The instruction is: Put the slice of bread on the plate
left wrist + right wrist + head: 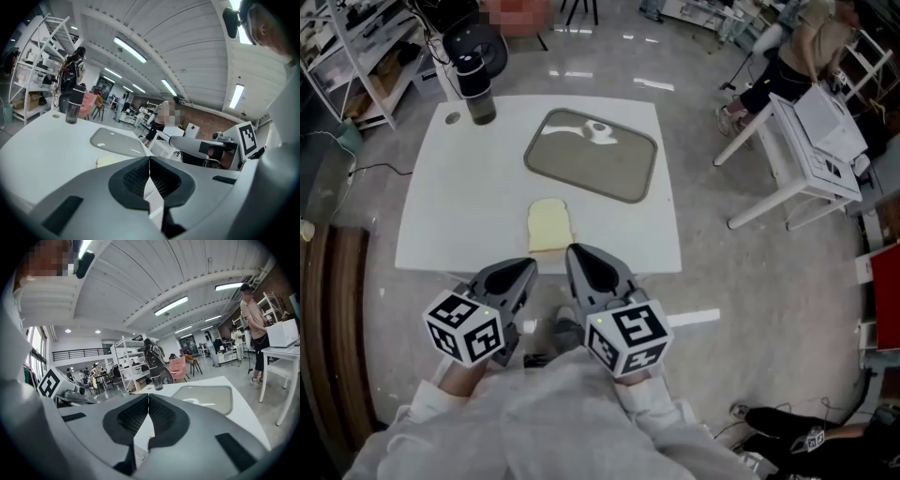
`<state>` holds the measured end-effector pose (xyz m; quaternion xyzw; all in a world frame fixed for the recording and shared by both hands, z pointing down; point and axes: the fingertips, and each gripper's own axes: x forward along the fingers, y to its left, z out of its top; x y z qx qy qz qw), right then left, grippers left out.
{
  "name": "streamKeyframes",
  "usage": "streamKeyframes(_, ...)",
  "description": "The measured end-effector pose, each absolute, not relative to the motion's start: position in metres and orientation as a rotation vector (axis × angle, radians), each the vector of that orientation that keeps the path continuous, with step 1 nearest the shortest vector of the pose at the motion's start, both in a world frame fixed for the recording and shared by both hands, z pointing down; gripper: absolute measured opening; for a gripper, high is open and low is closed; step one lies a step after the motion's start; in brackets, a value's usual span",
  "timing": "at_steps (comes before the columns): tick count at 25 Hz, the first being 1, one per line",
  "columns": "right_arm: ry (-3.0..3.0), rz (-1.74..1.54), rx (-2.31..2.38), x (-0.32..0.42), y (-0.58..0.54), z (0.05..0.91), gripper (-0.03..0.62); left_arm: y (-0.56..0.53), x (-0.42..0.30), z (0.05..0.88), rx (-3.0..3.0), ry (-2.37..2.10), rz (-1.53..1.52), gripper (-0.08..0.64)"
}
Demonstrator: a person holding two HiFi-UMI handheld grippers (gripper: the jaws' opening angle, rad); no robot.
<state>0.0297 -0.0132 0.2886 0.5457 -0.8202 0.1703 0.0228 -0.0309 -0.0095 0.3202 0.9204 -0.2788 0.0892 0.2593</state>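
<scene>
While the person stands at its near edge, the white square table (441, 206) fills the middle of the scene. Toward its far side lies the plate (609, 169), grey and rectangular with rounded corners, turned a little askew. Low at the table's front, the left gripper (528, 270) and the right gripper (575, 253) sit side by side, both aimed across the tabletop. Each has its jaws pressed together with nothing between them. The slice of bread (548, 226) lies flat on the table close to the near edge. Its long axis runs away from the person, with the rounded top pointing toward the plate and the square end toward the grippers. It sits between the plate and the gripper tips, apart from the plate and just beyond the tips, nearer the right one. A dark bottle (476, 89) stands upright at the far left corner.
</scene>
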Motion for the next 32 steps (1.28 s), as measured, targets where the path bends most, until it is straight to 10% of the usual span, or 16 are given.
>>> streamKeyframes(32, -2.397, 0.808, 1.635, 0.068, -0.091, 0.354, 0.012, -0.100, -0.020, 0.360, 2.335, -0.811, 0.328, 0.009)
